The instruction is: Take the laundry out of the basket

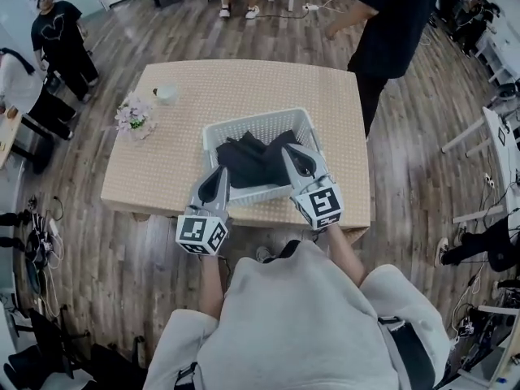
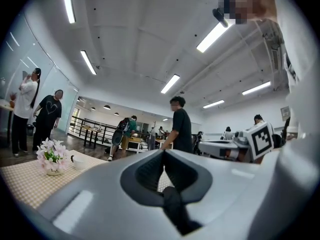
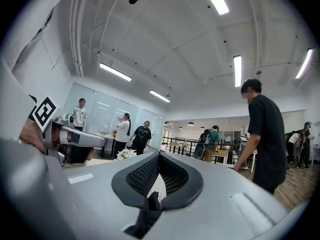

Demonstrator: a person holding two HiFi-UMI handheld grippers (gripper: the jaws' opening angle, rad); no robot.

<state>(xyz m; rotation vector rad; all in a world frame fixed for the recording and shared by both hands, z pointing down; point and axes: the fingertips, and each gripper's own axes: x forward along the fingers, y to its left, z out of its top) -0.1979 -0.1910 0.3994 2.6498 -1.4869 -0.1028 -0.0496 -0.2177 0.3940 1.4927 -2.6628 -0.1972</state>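
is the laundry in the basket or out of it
In the basket: the dark laundry lies heaped inside the white basket, with none lying on the table around it.

The laundry (image 1: pixel 252 159) is dark matt cloth, the basket (image 1: pixel 260 124) white, seemingly plastic lattice, the table (image 1: pixel 244 84) rough-textured.
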